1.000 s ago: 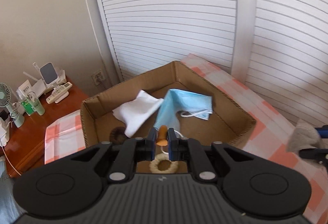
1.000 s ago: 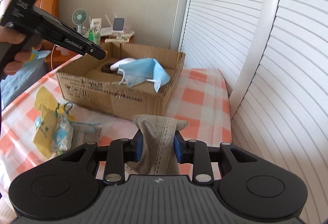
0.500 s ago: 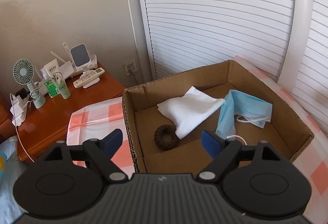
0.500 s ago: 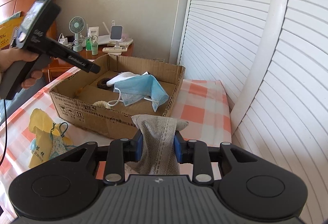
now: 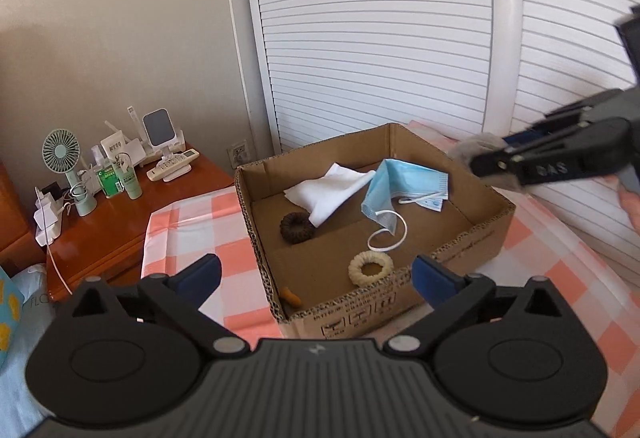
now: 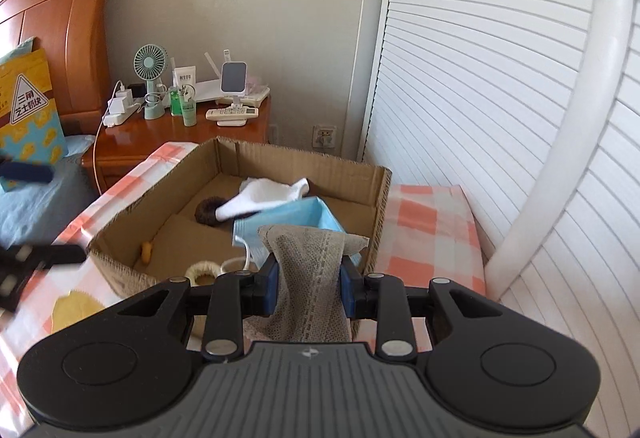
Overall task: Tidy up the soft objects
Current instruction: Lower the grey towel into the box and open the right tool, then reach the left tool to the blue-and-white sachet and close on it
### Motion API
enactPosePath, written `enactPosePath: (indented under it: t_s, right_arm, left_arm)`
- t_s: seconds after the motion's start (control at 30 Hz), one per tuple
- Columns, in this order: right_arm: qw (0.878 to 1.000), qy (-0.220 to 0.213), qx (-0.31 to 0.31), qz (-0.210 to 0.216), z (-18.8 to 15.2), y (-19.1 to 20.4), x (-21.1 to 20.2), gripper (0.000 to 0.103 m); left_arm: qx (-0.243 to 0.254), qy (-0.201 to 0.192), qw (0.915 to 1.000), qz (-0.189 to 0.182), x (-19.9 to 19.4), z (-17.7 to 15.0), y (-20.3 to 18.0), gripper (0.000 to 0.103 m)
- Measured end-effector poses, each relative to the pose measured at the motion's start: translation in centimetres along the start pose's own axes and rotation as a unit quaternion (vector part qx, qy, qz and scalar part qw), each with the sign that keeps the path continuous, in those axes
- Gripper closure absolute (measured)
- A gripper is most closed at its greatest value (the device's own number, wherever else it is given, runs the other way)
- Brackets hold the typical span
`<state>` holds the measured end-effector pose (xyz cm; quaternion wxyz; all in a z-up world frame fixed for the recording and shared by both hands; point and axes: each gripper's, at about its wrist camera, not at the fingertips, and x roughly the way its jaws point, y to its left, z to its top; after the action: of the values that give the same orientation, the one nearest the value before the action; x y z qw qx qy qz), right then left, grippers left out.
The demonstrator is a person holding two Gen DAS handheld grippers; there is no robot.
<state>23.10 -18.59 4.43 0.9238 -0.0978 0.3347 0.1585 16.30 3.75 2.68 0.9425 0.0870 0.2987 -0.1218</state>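
Grey mesh cloth (image 6: pixel 308 278) hangs crumpled, pinched by the right gripper (image 6: pixel 307 288) tilted down over the cardboard box (image 6: pixel 380 197); the left gripper (image 5: pixel 316 274), jaws opening, holds nothing.

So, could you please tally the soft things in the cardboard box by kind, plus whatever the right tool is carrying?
Hair ties: 2, brown hair tie and cream hair tie
Face masks: 1, blue mask
Cloths: 2, white cloth in the cardboard box, grey cloth in the right tool
Small orange item, kind unclear: 1
Total: 6
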Motion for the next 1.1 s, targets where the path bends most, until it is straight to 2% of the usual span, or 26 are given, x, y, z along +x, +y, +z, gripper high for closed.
enactPosePath:
  t_s: [0.07,0.1,0.13,0.2,0.23,0.4,0.67,0.93,1.1]
  right_arm:
    - [1.000,-0.002,-0.003,-0.001,1.0,0.4,1.1,0.066]
    - [1.000,-0.005,-0.003,-0.007,1.6,0.6,1.7,0.057]
    - [1.000,-0.009,-0.001,-0.011,2.1,0.7,2.2,0.036]
    - [1.000,-0.013,-0.001,-0.020,2.7,0.7,3.1,0.011]
    - [1.000,-0.010,-0.002,-0.023,2.9,0.8,3.4,0.006]
    - [0.999,-0.015,0.004,-0.033,2.2,1.4,2.7,0.001]
    - [0.999,-0.006,0.015,-0.029,-0.6,2.9,-0.3,0.000]
    - [0.998,0.020,0.057,-0.013,-5.9,3.8,-1.7,0.000]
    - [0.997,0.034,0.058,-0.035,-8.9,4.8,-1.5,0.000]
  left_arm:
    - [-0.004,0.000,1.0000,0.005,-0.7,-0.8,-0.1,0.002]
    - [-0.005,0.003,0.9999,0.009,-0.9,-1.2,-0.1,0.002]
    - [-0.005,0.006,0.9999,0.012,-1.2,-1.6,-0.2,0.002]
    - [-0.008,0.011,0.9998,0.012,-1.6,-2.4,-0.2,0.002]
    - [-0.011,0.014,0.9998,0.012,-1.8,-2.8,-0.1,0.002]
    - [-0.018,0.024,0.9995,0.012,-2.6,-4.2,-0.2,0.002]
    - [-0.022,0.022,0.9991,0.029,-4.9,-6.3,-1.2,0.002]
    - [-0.032,0.041,0.9983,0.025,-5.5,-8.8,-2.1,0.001]
    - [-0.030,0.046,0.9982,0.025,-5.6,-9.4,-2.4,0.002]
